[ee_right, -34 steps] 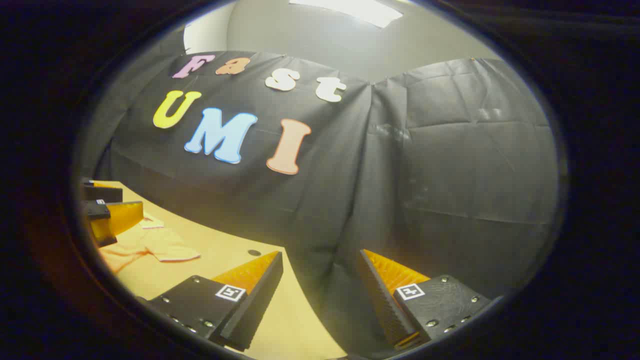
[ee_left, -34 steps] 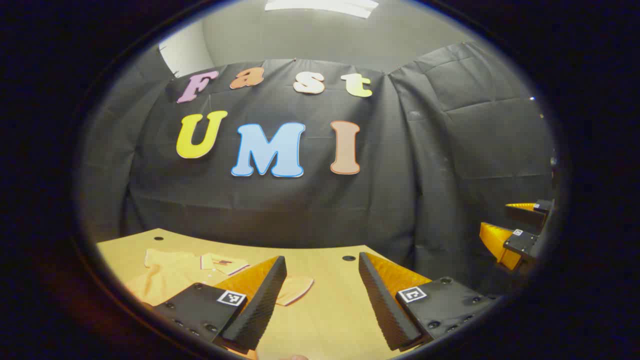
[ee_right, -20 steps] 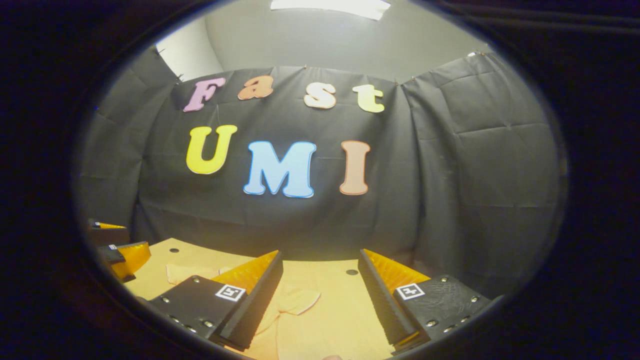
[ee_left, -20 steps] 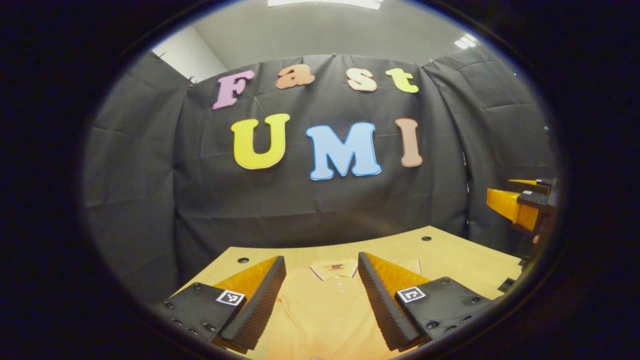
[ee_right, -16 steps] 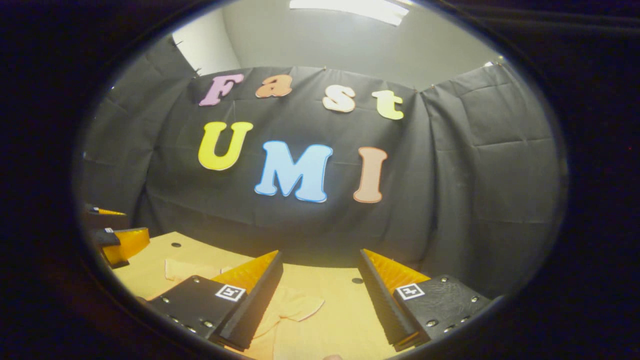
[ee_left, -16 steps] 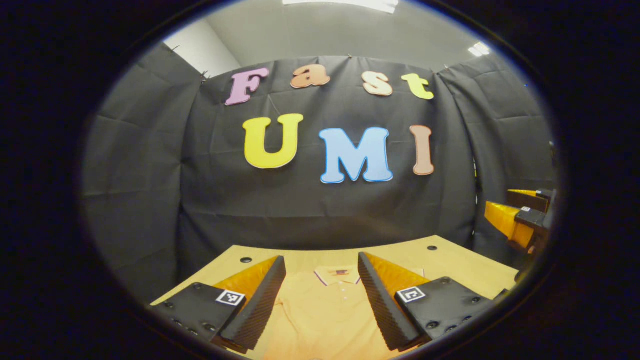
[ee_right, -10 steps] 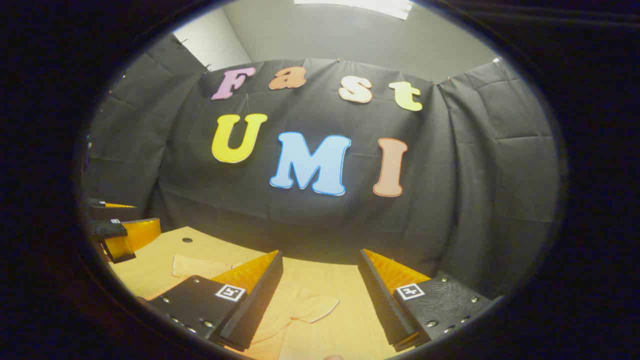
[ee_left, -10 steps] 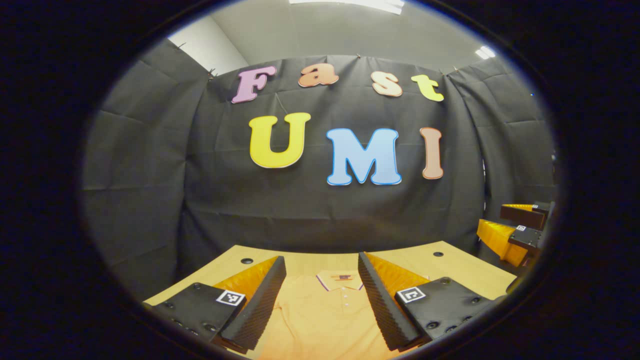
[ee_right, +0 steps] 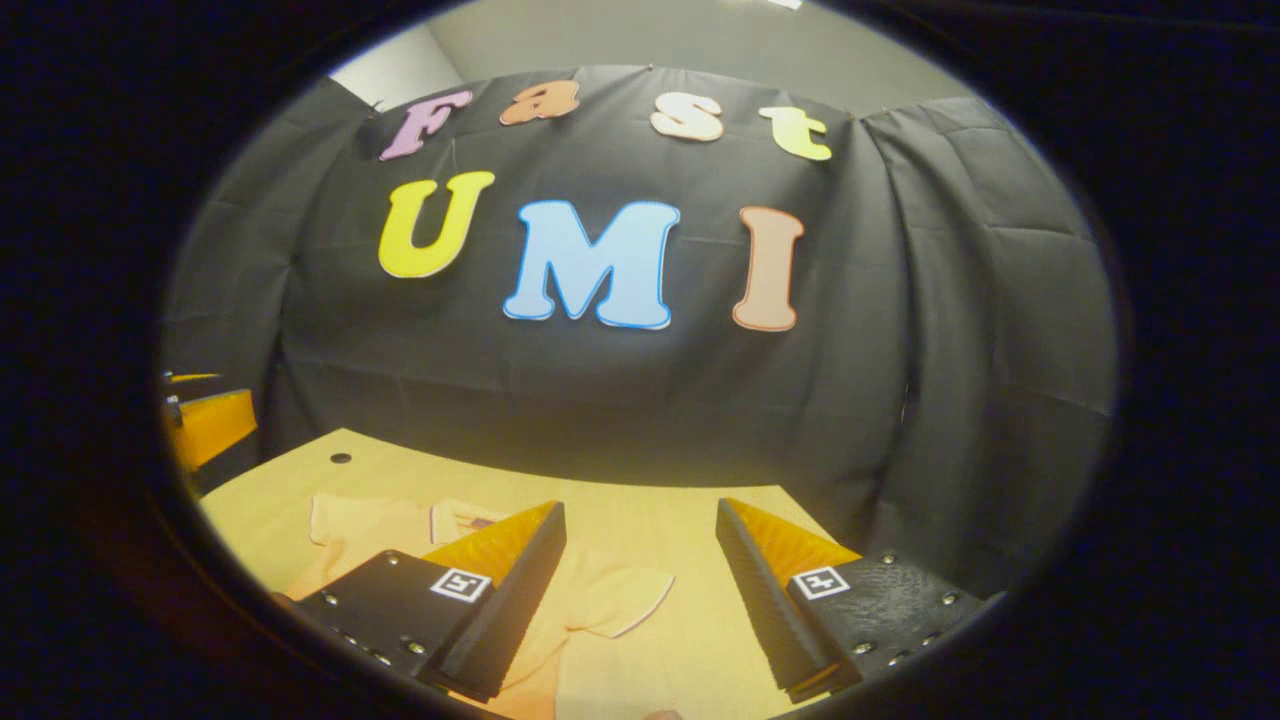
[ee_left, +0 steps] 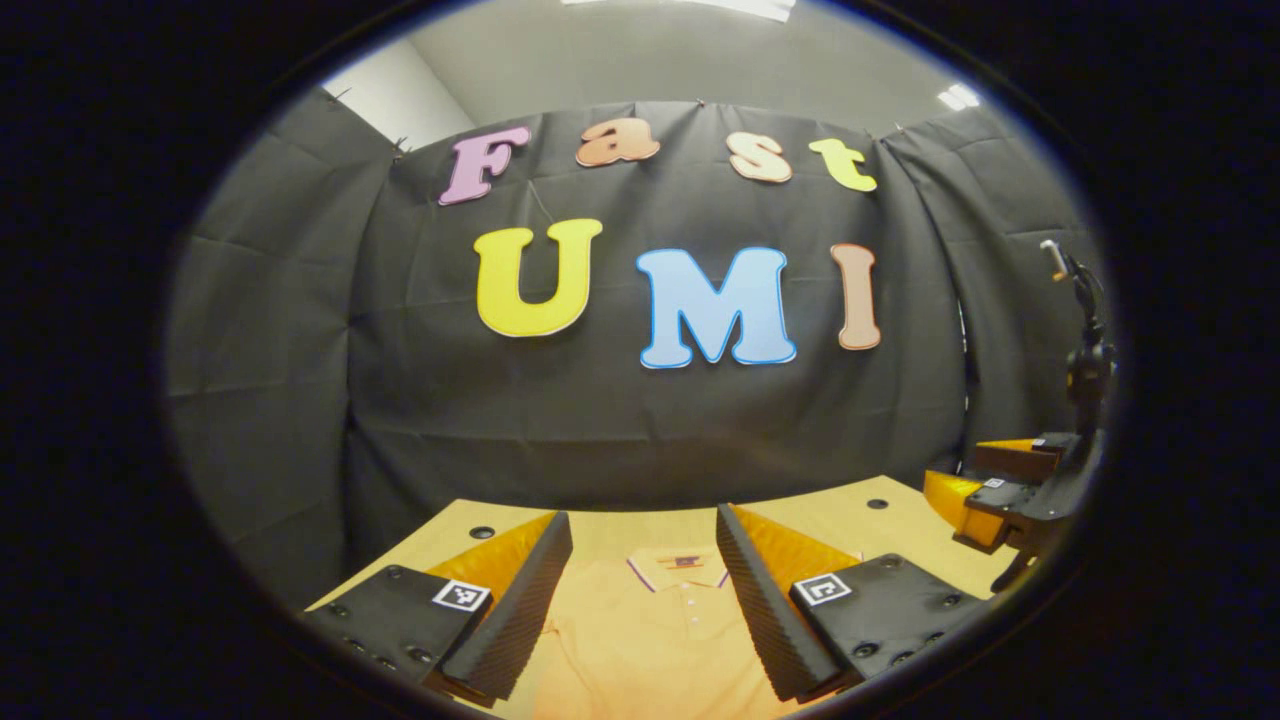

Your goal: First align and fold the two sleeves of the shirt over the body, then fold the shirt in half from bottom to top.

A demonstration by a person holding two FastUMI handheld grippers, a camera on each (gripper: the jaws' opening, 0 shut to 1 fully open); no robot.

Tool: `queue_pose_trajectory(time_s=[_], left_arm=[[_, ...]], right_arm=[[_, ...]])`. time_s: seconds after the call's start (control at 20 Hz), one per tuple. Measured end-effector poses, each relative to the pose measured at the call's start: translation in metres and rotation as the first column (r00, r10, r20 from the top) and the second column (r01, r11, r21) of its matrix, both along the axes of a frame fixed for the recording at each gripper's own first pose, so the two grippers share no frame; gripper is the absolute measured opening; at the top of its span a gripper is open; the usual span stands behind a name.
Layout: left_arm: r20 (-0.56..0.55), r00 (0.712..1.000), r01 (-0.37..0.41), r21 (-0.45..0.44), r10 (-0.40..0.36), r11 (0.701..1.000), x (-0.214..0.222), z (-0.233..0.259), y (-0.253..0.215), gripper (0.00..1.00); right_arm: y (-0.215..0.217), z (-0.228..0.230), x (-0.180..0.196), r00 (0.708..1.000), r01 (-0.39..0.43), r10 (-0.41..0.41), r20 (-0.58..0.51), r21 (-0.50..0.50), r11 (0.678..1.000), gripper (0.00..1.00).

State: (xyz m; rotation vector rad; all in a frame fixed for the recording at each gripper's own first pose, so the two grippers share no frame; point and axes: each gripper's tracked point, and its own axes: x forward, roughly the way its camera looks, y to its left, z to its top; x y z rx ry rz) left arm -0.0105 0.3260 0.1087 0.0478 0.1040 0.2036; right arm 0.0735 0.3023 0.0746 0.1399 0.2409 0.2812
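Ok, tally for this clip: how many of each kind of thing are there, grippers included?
Shirt: 1
Table: 1
Grippers: 2, left gripper and right gripper
Stand at the edge: 1
Total: 5

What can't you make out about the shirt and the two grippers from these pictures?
- Shirt: in the left gripper view its sleeves and hem are hidden behind the left gripper and cut off at the bottom edge.
- Shirt, right gripper view: the right gripper covers part of the body; one sleeve shows.
- Right gripper, seen far off in the left gripper view: too small and edge-cropped to judge its opening there.
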Motion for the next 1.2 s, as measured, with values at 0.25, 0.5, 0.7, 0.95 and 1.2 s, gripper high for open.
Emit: queue_pose_trajectory(time_s=[0.25,0.5,0.7,0.95,1.2], left_arm=[[-0.015,1.0,-0.003,-0.009,0.003,1.0,0.008,-0.007,0.006,0.96],[-0.026,0.999,-0.022,-0.018,0.021,1.0,0.018,-0.012,0.023,0.95],[-0.023,0.999,-0.032,-0.036,0.031,0.999,0.023,-0.013,0.038,0.94],[-0.038,0.998,-0.056,-0.02,0.055,0.998,0.021,-0.016,0.052,0.94],[-0.069,0.994,-0.082,-0.042,0.079,0.996,0.018,-0.026,0.062,0.94]], right_arm=[[0.011,-0.04,0.037,0.992,0.003,0.0,-0.127,0.02,1.0,0.94],[0.027,-0.09,0.065,0.969,-0.004,0.001,-0.246,-0.011,1.0,0.95],[0.042,-0.127,0.081,0.943,-0.018,0.007,-0.334,-0.029,0.999,0.95],[0.049,-0.165,0.094,0.901,-0.016,0.003,-0.434,-0.027,1.0,0.95],[0.052,-0.205,0.104,0.852,-0.007,-0.015,-0.524,-0.039,0.999,0.95]])
